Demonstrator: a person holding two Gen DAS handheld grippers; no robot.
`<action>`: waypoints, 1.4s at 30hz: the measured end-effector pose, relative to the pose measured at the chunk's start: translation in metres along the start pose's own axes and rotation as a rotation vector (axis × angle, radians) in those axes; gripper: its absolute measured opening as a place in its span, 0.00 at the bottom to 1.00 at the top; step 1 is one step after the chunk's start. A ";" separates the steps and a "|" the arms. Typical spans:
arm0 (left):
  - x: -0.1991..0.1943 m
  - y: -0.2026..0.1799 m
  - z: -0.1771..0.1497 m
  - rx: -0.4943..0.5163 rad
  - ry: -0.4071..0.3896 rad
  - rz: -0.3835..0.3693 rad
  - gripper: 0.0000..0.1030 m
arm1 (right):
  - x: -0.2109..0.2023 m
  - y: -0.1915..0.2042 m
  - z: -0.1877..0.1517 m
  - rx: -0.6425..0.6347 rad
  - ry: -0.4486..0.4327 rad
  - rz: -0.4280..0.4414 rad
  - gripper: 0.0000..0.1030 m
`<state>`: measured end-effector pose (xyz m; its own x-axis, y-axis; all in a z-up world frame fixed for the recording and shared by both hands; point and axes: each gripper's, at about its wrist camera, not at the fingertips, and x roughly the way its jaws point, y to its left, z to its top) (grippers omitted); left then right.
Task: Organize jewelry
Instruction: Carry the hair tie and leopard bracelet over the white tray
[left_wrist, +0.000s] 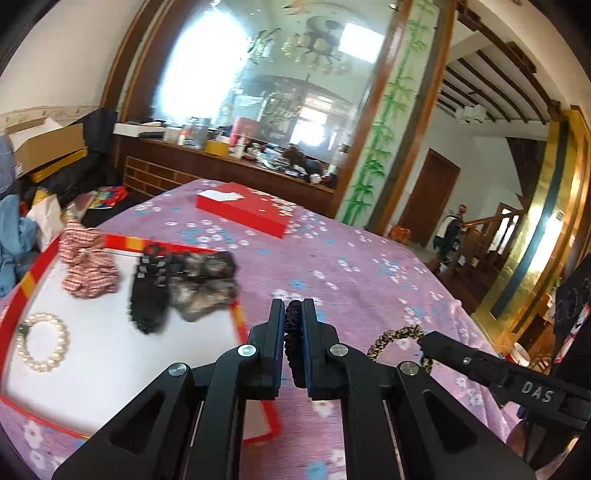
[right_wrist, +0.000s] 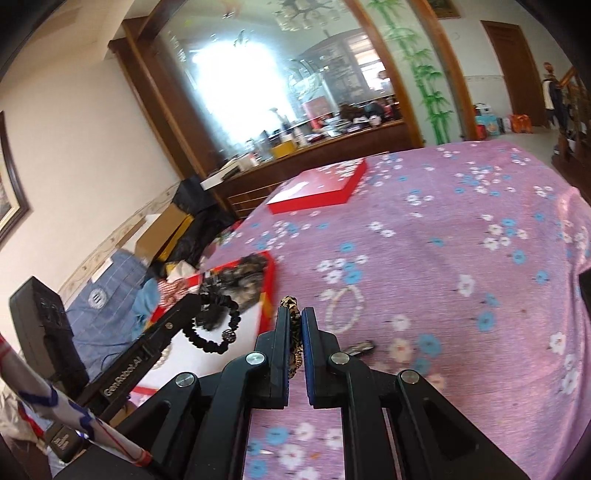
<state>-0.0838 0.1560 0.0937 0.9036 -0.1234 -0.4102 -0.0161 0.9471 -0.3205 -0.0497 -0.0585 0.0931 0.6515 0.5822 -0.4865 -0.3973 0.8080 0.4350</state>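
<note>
Black bead bracelet (left_wrist: 293, 339): pinched in left gripper (left_wrist: 293, 314)
Leopard-print band (right_wrist: 294, 334): clamped in right gripper (right_wrist: 295, 317)
Red-rimmed tray (left_wrist: 236, 314): lying left of both; left gripper nearer

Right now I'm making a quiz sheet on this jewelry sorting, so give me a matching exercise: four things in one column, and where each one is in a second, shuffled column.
Things:
1. black bracelet
2. leopard-print bracelet
3. white pearl bracelet
4. red lid

Places:
A. lying in the white tray
B. pinched in the left gripper
C. lying alone farther back on the purple tablecloth
D. pinched in the right gripper

Pairs: 1-B, 2-D, 3-A, 4-C
</note>
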 end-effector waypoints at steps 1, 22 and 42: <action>-0.002 0.006 0.001 -0.008 -0.003 0.011 0.08 | 0.004 0.007 0.001 -0.009 0.004 0.009 0.08; -0.008 0.138 0.014 -0.225 0.073 0.164 0.08 | 0.095 0.097 0.003 -0.132 0.164 0.131 0.08; 0.024 0.165 0.008 -0.284 0.218 0.199 0.08 | 0.179 0.093 -0.004 -0.131 0.281 0.016 0.09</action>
<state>-0.0617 0.3119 0.0381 0.7598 -0.0349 -0.6492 -0.3261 0.8434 -0.4270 0.0278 0.1212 0.0436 0.4473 0.5824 -0.6788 -0.4981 0.7926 0.3518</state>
